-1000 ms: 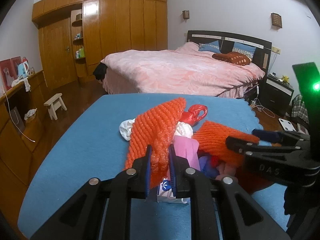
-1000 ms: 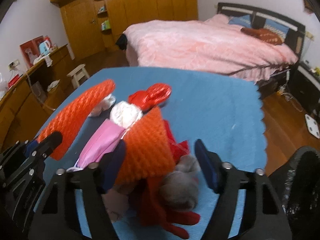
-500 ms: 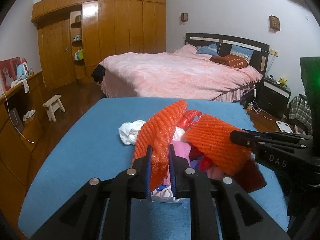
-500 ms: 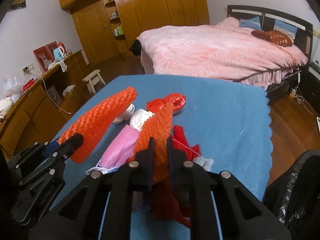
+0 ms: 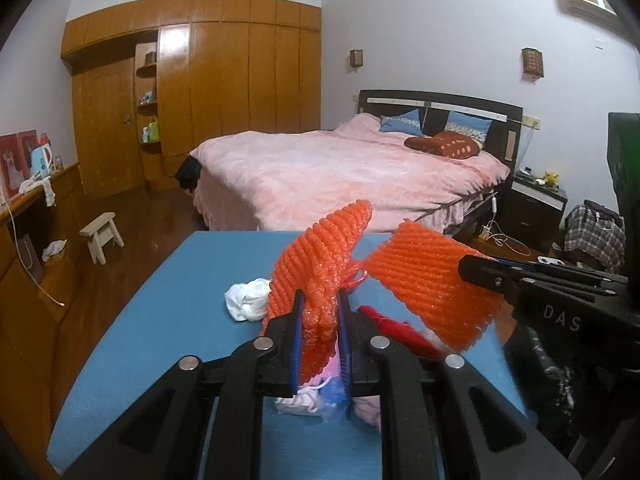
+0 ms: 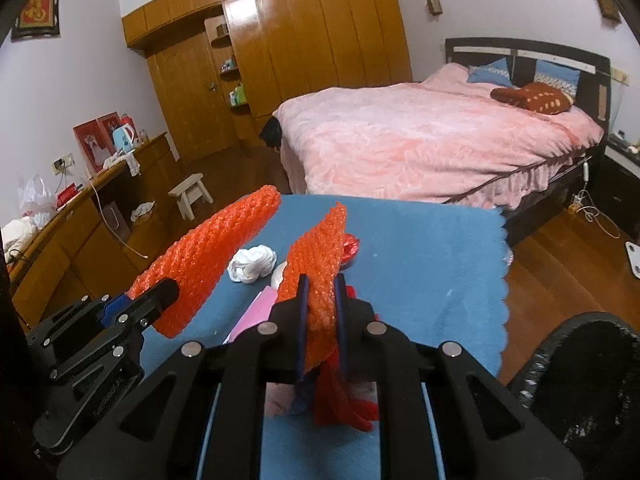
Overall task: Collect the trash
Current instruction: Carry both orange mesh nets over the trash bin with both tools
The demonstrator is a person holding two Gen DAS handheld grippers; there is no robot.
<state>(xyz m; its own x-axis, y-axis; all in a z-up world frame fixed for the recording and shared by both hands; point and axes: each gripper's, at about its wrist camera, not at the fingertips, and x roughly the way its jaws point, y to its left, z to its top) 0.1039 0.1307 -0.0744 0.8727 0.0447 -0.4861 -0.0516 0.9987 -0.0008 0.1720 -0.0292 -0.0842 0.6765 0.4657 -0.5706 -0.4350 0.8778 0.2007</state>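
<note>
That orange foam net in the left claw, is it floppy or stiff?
Probably springy and light: the net stands up above the left claw without drooping. Its mesh looks squashed between the fingers, so likely soft.

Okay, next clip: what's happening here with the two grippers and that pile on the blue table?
A person is clearing trash with a handheld gripper in each hand. The left gripper is shut on one orange foam net, and the right gripper is shut on a second orange foam net; both nets are off the blue table. A white crumpled wad, a pink mask and red scraps remain. A black trash bag sits at the right.
</note>
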